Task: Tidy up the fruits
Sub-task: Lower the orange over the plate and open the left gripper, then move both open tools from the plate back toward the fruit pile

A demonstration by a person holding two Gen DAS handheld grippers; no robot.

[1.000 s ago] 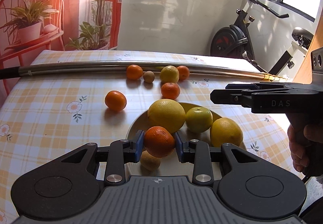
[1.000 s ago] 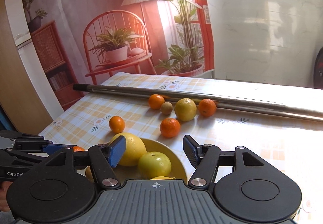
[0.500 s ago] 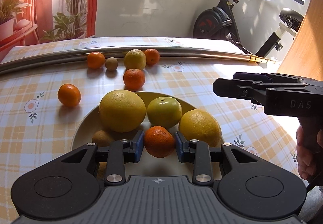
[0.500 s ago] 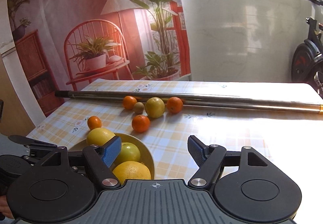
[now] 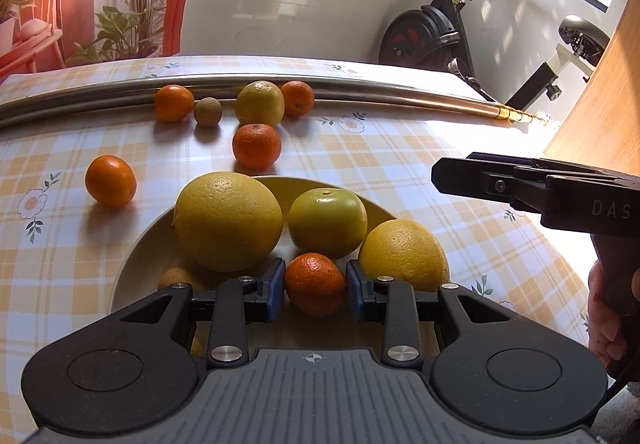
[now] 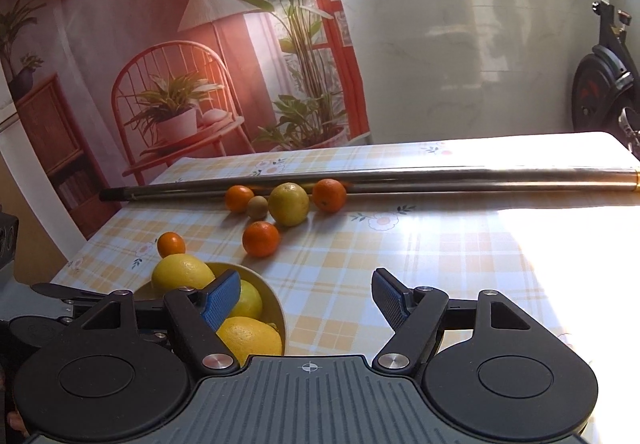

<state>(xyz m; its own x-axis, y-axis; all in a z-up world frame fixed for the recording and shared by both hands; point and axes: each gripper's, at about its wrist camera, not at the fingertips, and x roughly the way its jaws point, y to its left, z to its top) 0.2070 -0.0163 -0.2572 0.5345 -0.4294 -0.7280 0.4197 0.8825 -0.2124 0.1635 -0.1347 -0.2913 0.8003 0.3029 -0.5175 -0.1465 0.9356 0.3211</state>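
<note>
My left gripper (image 5: 315,284) is shut on a small orange mandarin (image 5: 315,282), held low over the front of the yellow bowl (image 5: 132,256). The bowl holds a large yellow citrus (image 5: 228,220), a greenish fruit (image 5: 327,222), a yellow orange (image 5: 402,256) and a brownish kiwi (image 5: 180,278). To the right of the bowl, my right gripper (image 6: 306,292) stands open with nothing between its fingers, above the checked tablecloth. In the left wrist view its black fingers (image 5: 460,178) reach in from the right.
Loose fruit lies beyond the bowl: mandarins (image 5: 111,180) (image 5: 257,146) (image 5: 174,103) (image 5: 297,97), a kiwi (image 5: 208,111) and a lemon (image 5: 259,103). A long metal pole (image 5: 360,88) runs across the table behind them. An exercise bike (image 5: 440,32) stands past the far right corner.
The left gripper carried the mandarin rightwards and down into the bowl's front, between the big fruits. The right gripper swung right, off the bowl and over the cloth.
</note>
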